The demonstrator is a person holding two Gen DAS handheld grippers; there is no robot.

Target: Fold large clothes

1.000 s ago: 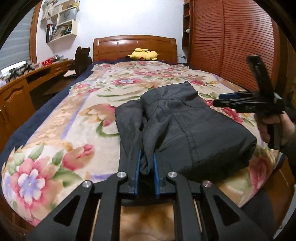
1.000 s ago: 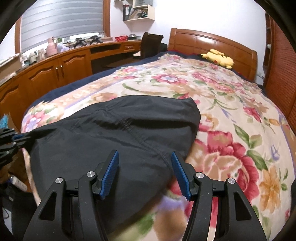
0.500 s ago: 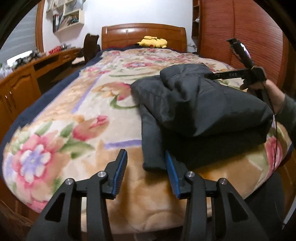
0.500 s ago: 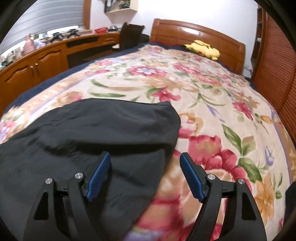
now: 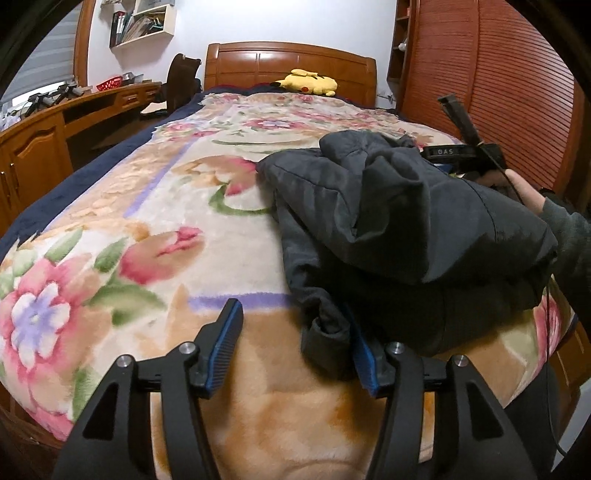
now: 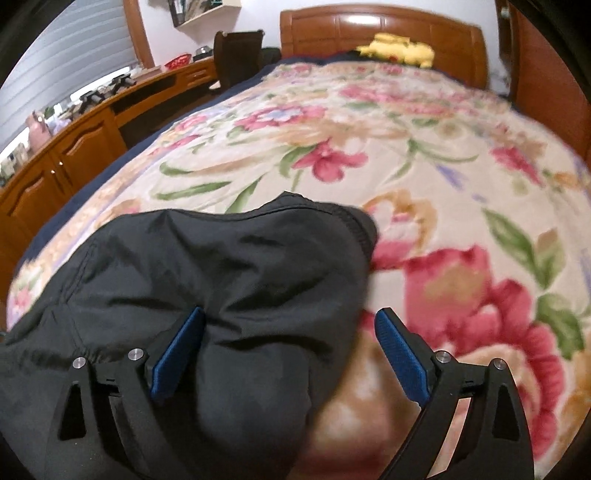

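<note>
Dark jacket [image 5: 402,221] lies bundled at bed [image 5: 155,206] foot edge, nearer its rt side — folded over itself into a thick stack, not tidy. Left hand-held gripper [image 5: 295,354]: jaws apart, loose sleeve end just inside its rt pad, nothing clamped. Right hand-held gripper [image 6: 288,350]: jaws wide apart, fabric bulging between. Judged: main folds done; left — tuck the stray sleeve, square up.

Ahead of the fingers, bed [image 5: 229,229] under floral blanket [image 6: 424,155]. Far beyond them, yellow plush toy [image 5: 308,82] against wooden headboard [image 5: 288,64]. Left of the fingers, long wooden surface [image 5: 74,107] with cabinet doors; higher up, wall shelf [image 5: 142,22] of books.
</note>
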